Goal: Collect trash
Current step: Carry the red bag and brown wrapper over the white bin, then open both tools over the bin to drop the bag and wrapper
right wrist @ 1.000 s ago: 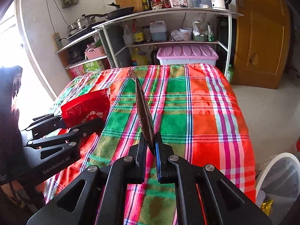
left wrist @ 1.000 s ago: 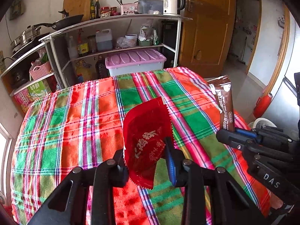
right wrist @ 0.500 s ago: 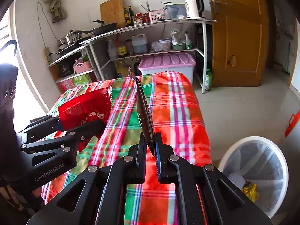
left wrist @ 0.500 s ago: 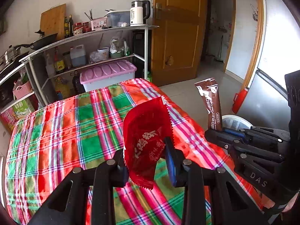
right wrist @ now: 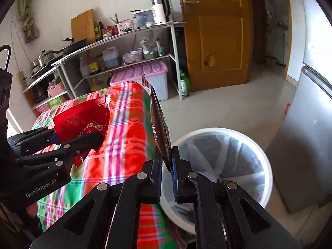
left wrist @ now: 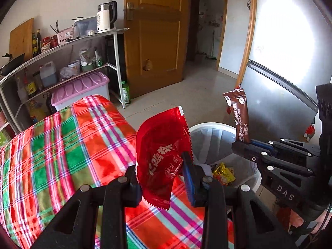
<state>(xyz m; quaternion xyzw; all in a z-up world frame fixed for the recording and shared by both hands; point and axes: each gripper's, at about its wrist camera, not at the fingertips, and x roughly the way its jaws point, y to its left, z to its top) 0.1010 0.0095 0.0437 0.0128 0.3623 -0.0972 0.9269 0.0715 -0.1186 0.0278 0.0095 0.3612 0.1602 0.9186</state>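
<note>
Kettle (left wrist: 105,16) on shelf (left wrist: 62,45), wood door (left wrist: 157,39)

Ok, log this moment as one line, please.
left gripper: shut on red wrapper | right gripper: shut on brown sachet | white bin: beside table, lined, holds trash | wrappers: not yet released

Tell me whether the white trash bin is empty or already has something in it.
Not empty. The white trash bin has a clear liner, and a crumpled gold wrapper with some pale scraps lies at its bottom.

Glossy crinkled red wrapper (left wrist: 161,145), seemingly foil; woven plaid cloth (left wrist: 72,145); smooth white plastic bin (right wrist: 263,157).
</note>
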